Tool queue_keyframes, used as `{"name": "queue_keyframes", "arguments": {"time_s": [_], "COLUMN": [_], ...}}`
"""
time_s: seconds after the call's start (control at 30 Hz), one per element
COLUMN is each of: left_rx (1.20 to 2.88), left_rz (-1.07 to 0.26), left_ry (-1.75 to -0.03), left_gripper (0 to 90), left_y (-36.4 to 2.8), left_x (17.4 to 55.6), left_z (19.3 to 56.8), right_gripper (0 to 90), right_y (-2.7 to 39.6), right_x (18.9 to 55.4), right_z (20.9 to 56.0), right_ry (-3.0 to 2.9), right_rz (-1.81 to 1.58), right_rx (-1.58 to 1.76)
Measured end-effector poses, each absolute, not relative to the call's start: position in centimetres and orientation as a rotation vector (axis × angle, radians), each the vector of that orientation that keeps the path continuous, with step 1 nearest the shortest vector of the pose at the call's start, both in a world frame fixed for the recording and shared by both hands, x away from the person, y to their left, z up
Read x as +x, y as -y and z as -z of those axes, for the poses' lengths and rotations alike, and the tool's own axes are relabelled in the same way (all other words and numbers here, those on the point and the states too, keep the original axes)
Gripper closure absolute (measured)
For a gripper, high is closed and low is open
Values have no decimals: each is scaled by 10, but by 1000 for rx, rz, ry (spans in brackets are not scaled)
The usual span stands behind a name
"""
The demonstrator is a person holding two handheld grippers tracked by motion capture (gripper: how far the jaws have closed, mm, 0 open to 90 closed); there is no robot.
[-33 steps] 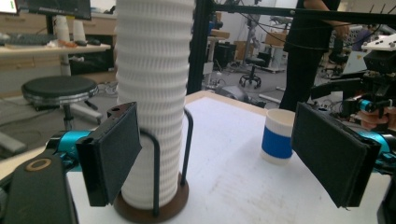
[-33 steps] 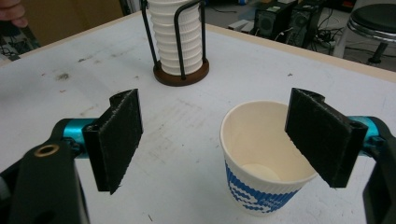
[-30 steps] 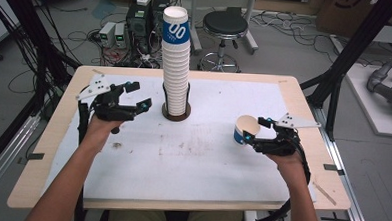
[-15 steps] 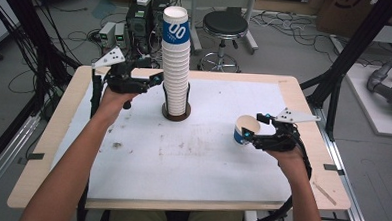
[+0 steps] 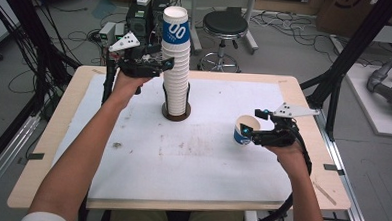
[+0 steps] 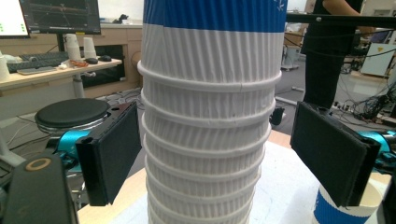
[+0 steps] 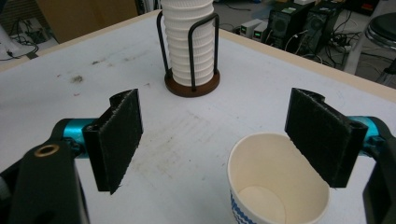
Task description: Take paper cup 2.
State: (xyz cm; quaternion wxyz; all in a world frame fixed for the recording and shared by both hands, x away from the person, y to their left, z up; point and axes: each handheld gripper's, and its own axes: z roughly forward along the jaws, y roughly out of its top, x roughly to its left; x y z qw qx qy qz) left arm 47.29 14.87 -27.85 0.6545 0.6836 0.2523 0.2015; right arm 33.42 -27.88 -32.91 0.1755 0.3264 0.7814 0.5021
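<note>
Since a second ago, our left gripper (image 5: pixel 162 65) has risen to the cup stack (image 5: pixel 176 64), jaws apart on either side, not touching. Our right gripper (image 5: pixel 254 134) hangs wide open around the single cup (image 5: pixel 245 130) on the table (image 5: pixel 207 156).

High view overlooks table; both gripper views closely face the cup stack (image 5: pixel 176 64).

A black round stool (image 5: pixel 223 25) stands on the floor beyond the table (image 5: pixel 47 149); computer towers (image 5: pixel 143 13) sit beside it — cables (image 5: pixel 77 35) trail nearby; a monitor (image 6: pixel 58 16) glows.
</note>
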Motion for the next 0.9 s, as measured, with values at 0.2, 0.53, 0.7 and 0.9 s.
{"name": "queue_keyframes", "arguments": {"time_s": [0.2, 0.53, 0.7, 0.9], "left_rx": [1567, 1579, 1586, 1590], "left_rz": [-454, -459, -458, -464], "left_ry": [-583, -592, -590, -592], "left_gripper": [160, 160, 170, 174], "left_y": [-140, -136, -137, -136], "left_x": [482, 483, 483, 481], "left_z": [277, 278, 277, 276], "right_gripper": [195, 195, 195, 195], "right_y": [274, 265, 252, 232], "right_x": [338, 350, 365, 390], "right_z": [326, 315, 302, 281], "right_ry": [-2227, -2244, -2254, -2265], "right_rz": [-1420, -1440, -1487, -1525], "right_rx": [907, 883, 861, 822]}}
